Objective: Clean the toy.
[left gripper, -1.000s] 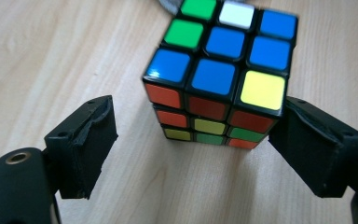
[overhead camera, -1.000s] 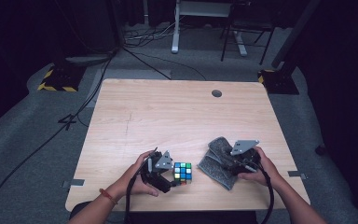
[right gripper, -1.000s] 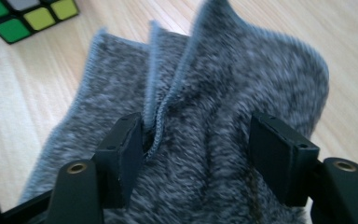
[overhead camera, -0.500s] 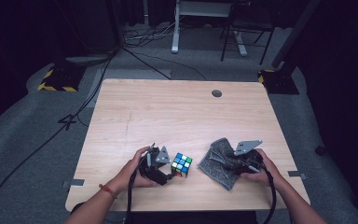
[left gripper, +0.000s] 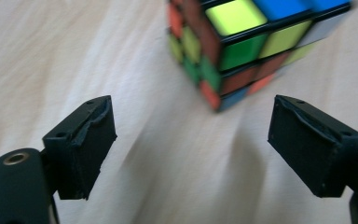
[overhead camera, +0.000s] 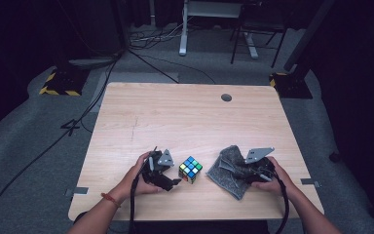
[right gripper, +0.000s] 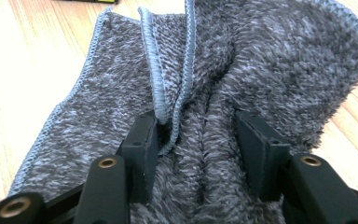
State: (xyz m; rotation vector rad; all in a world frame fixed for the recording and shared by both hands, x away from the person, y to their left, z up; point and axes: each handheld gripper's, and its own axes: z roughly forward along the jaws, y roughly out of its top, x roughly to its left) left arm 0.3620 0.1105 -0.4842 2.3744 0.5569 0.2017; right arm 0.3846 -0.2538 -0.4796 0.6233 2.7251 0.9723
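Left gripper (overhead camera: 175, 181) rests low on the table (overhead camera: 175, 122) in the high view, its jaws spread wide and holding nothing, with the cube (overhead camera: 190, 169) standing just beyond its tips, apart from them. Right gripper (overhead camera: 231, 171) lies on the grey cloth (overhead camera: 226, 175), which is bunched near the front edge, to the right of the cube and clear of it. A round grommet (overhead camera: 226, 97) sits near the far edge; the stretch of wood between is bare, and cables (overhead camera: 151, 53) trail over the floor behind. From the left gripper view, the cube (left gripper: 242, 42) stands tilted on the wood ahead of the gap between the two open pads (left gripper: 91, 140), nothing lying in between. From the right gripper view, the gripper (right gripper: 198, 154) is clamped on a gathered ridge of cloth (right gripper: 261, 60), whose stitched hem (right gripper: 156, 60) folds up beside the left pad (right gripper: 142, 149).
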